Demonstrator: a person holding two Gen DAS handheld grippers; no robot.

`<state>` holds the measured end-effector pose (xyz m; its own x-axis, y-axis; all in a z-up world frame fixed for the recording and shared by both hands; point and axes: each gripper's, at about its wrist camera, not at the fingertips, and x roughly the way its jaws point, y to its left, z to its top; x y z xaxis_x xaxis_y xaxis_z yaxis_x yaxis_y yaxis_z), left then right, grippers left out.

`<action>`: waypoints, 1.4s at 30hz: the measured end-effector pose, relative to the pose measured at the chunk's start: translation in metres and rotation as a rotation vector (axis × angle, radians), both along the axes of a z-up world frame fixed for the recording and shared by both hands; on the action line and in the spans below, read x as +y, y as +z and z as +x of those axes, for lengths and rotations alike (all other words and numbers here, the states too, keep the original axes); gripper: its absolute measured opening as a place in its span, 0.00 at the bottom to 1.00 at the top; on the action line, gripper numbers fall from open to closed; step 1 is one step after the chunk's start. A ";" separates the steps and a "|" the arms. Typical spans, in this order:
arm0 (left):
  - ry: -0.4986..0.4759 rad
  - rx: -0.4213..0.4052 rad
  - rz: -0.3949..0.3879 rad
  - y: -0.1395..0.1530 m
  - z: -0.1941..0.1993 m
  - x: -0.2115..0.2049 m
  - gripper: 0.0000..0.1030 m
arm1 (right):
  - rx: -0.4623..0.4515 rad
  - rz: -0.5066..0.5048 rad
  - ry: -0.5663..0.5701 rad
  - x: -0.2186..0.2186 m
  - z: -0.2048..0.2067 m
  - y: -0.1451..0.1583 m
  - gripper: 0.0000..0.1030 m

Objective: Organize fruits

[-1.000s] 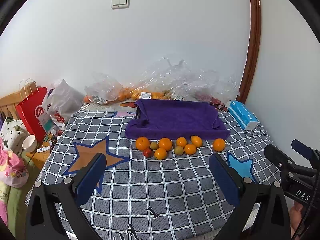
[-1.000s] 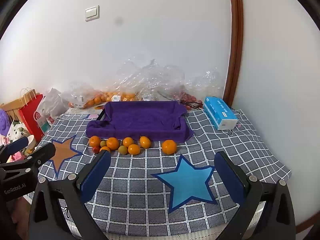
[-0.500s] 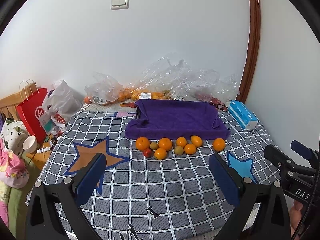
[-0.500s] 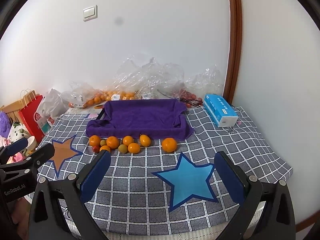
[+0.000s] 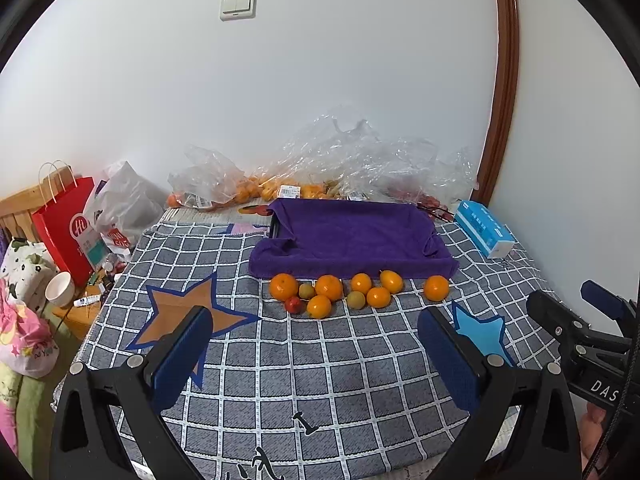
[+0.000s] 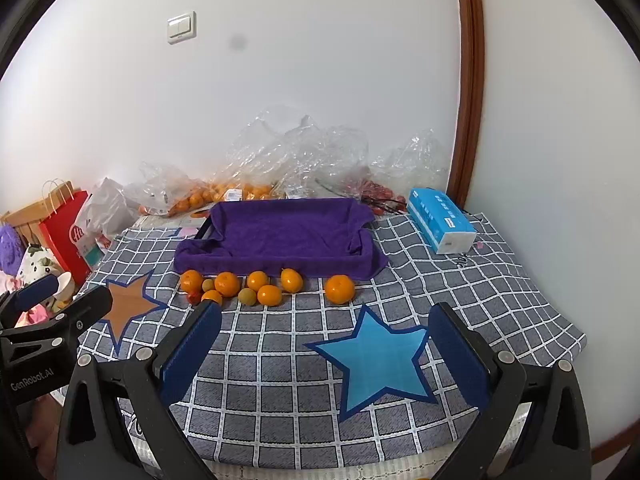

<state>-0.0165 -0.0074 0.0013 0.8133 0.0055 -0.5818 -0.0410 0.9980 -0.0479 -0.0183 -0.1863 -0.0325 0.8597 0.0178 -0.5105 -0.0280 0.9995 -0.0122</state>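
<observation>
The left claw [image 5: 316, 344] hangs wide open over the checked cloth [image 5: 320, 368], with nothing between its blue pads [image 5: 180, 356]. The right claw [image 6: 324, 344] is just as wide open and also grips nothing; a blue star [image 6: 376, 364] on the cloth lies between its fingers.

Ahead of both claws, well beyond the fingertips, a loose row of fruit [image 5: 352, 290] lies on the cloth along the near edge of a tray draped in a purple towel [image 5: 352, 236]. Seen from the left claw, the row sits straight ahead and slightly right: a big orange [image 5: 283, 287] at the left end, a small greenish fruit [image 5: 307, 291] touching it, a red fruit [image 5: 294, 305] just nearer, then more oranges and a second green fruit [image 5: 355, 300]. One lone orange [image 5: 436, 288] lies apart at the right end, near the towel's corner. From the right claw the same row runs ahead and to the left, with the lone orange [image 6: 339, 289] closest to straight ahead. The towelled tray [image 6: 280, 236] holds no fruit that can be seen.

Beyond the tray, against the wall, clear plastic bags [image 6: 304, 160] are heaped, some with oranges inside. A blue tissue pack [image 6: 440, 224] lies ahead and right of the right claw, beside the tray. Far left of the left claw, off the cloth, stand a red paper bag [image 5: 68, 228] and a white cup [image 5: 60, 289]. An orange star [image 5: 180, 312] lies on the cloth just past the left claw's left finger. Each claw shows at the edge of the other's view.
</observation>
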 end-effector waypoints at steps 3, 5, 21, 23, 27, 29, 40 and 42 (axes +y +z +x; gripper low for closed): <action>0.001 0.000 0.000 0.000 0.000 0.000 1.00 | 0.002 0.003 0.000 0.000 0.000 0.001 0.99; 0.001 -0.001 0.000 0.000 0.000 0.000 1.00 | 0.001 0.001 0.000 0.000 0.000 0.001 0.99; 0.002 -0.010 -0.002 0.004 -0.003 0.001 1.00 | -0.004 -0.004 0.009 0.003 -0.001 0.000 0.99; 0.003 -0.011 -0.003 0.005 -0.003 0.001 1.00 | -0.002 -0.006 0.012 0.004 -0.001 0.000 0.99; 0.004 -0.009 -0.004 0.005 -0.003 0.001 1.00 | 0.003 -0.012 0.014 0.006 0.000 0.000 0.99; 0.005 -0.007 -0.005 0.005 -0.002 0.002 1.00 | -0.001 -0.016 0.017 0.008 0.000 0.000 0.99; 0.014 -0.001 -0.015 0.002 0.000 0.005 1.00 | 0.003 -0.022 0.019 0.012 0.001 -0.002 0.99; 0.016 0.000 -0.018 0.002 0.001 0.006 1.00 | 0.005 -0.022 0.021 0.012 0.002 -0.002 0.99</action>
<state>-0.0158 -0.0011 0.0028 0.8134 0.0081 -0.5816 -0.0570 0.9962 -0.0658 -0.0165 -0.1747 -0.0343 0.8569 0.0244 -0.5149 -0.0489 0.9982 -0.0340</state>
